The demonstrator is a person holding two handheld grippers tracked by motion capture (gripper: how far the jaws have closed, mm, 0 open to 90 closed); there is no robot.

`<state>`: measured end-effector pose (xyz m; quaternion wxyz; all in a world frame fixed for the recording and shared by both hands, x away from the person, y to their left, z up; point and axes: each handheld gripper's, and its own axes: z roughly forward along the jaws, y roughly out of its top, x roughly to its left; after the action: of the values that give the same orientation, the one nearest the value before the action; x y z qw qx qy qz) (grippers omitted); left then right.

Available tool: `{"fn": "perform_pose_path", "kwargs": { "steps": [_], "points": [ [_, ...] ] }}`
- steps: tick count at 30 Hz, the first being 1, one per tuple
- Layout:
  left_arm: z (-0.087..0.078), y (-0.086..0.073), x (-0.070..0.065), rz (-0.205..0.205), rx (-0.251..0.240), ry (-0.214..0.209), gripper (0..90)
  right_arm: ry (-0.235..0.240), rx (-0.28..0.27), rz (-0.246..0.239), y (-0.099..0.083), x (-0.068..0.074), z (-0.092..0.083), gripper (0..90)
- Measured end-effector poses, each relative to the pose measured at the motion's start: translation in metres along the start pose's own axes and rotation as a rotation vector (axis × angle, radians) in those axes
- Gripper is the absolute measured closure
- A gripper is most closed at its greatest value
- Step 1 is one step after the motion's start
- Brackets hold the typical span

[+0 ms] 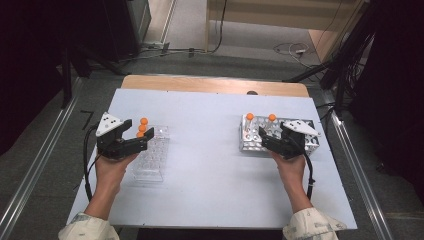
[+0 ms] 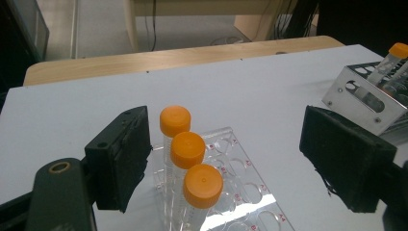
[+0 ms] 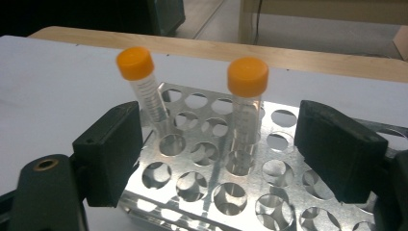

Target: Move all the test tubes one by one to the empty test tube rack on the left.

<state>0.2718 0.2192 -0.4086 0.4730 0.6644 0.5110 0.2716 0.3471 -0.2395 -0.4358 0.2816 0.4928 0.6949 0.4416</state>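
On the pale blue surface [image 1: 210,165], a person is holding a two-jaw gripper in each hand, with a metal rack [image 1: 250,142] serving as the landmark at the right side. Well to the left of the metal rack, a clear plastic rack [image 1: 150,160] is standing with three orange-capped tubes [image 2: 187,149] lined up upright in one row along its left edge, as the left gripper view shows. The left gripper [image 1: 134,141] is hovering at that clear rack, its jaws standing wide open with the three tubes sitting between them, nearer the left pad, and neither pad is touching a tube. In the metal rack itself, two more orange-capped tubes are standing apart from one another near its far edge: the left tube [image 3: 144,91] is leaning to the left, while the right tube [image 3: 246,103] is standing nearly upright. The right gripper [image 1: 268,137] is hanging just over the near part of the metal rack, its jaws also spread wide and gripping nothing, with both tubes lying beyond the pads.
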Motion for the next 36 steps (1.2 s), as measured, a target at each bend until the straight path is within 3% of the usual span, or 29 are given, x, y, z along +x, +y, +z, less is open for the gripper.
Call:
{"fn": "perform_pose_path", "kwargs": {
  "steps": [8, 22, 36],
  "points": [
    [0.001, -0.001, -0.001, 0.003, 0.003, -0.002, 19.0, -0.035, 0.000, -0.007, -0.004, -0.008, 0.016, 21.6],
    [0.002, -0.001, -0.002, 0.006, 0.008, -0.006, 19.1, -0.062, -0.003, -0.029, -0.008, -0.012, 0.030, 52.2],
    [0.003, -0.003, -0.003, 0.005, 0.015, -0.010, 19.2, -0.059, 0.008, -0.049, -0.010, -0.010, 0.034, 70.1]
  ]
}}
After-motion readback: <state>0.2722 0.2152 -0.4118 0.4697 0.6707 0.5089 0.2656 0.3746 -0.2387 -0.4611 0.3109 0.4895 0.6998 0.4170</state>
